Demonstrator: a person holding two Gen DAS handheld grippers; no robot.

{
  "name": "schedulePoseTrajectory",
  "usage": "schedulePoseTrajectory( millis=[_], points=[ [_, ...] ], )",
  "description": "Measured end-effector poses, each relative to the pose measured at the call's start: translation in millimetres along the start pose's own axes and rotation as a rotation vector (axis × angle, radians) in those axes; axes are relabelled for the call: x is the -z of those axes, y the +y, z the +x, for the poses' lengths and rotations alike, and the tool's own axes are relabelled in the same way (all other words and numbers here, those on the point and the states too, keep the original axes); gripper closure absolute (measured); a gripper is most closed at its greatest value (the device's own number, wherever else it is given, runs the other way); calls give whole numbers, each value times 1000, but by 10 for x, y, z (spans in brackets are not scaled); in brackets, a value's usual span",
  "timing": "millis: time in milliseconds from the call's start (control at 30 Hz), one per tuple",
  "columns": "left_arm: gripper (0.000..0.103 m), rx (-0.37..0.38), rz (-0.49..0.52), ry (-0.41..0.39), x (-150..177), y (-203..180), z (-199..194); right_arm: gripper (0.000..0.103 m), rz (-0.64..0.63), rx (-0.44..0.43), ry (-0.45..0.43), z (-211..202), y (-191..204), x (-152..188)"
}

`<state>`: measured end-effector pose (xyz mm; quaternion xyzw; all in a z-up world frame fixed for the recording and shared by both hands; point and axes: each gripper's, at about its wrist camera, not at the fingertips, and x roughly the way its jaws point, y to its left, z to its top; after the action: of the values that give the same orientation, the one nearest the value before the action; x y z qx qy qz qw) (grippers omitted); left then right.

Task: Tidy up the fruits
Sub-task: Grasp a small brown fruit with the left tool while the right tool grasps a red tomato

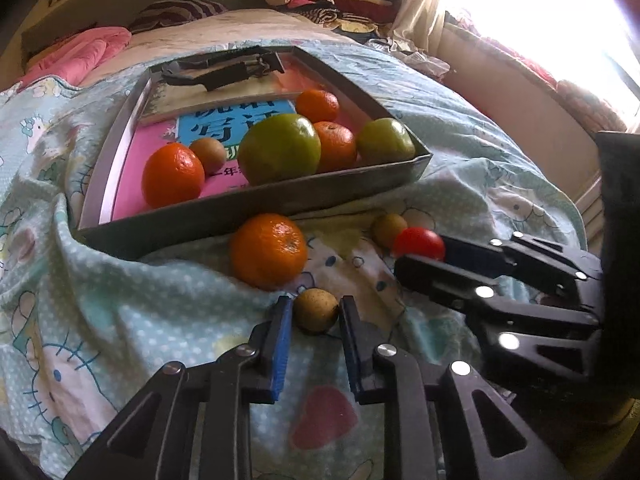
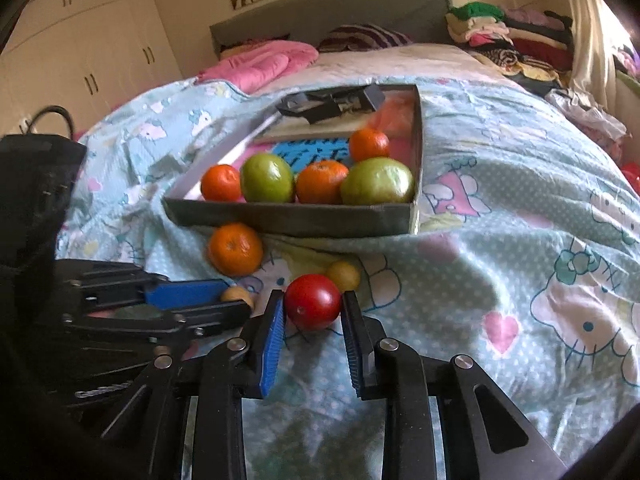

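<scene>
A grey shallow box on the bed holds several oranges, two green fruits and a small brown fruit. On the blanket lie an orange, a small brown fruit, another small brown fruit and a red tomato. My left gripper has its jaws around the near brown fruit, touching or nearly so. My right gripper brackets the tomato the same way.
The box also holds books and a black tool at its far end. The blanket is rumpled and slopes off to the sides. Pink bedding and stacked clothes lie beyond.
</scene>
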<state>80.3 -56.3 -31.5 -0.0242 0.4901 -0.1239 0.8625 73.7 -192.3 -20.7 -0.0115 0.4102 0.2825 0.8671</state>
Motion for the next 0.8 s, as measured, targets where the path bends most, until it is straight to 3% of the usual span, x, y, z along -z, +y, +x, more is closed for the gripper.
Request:
schedulePoseTrajectory(
  millis=[167, 300, 433, 800],
  points=[
    [79, 15, -23, -11, 0, 76, -137, 74, -28, -25, -50, -104, 78, -26],
    [79, 21, -65, -87, -61, 234, -444, 74, -34, -40, -92, -183, 117, -89],
    [79, -21, -112, -156, -179, 482, -665, 74, -34, -30, -108, -193, 117, -186],
    [79, -80, -180, -145, -361, 859, -529, 74, -62, 15, -147, -108, 90, -442]
  ],
)
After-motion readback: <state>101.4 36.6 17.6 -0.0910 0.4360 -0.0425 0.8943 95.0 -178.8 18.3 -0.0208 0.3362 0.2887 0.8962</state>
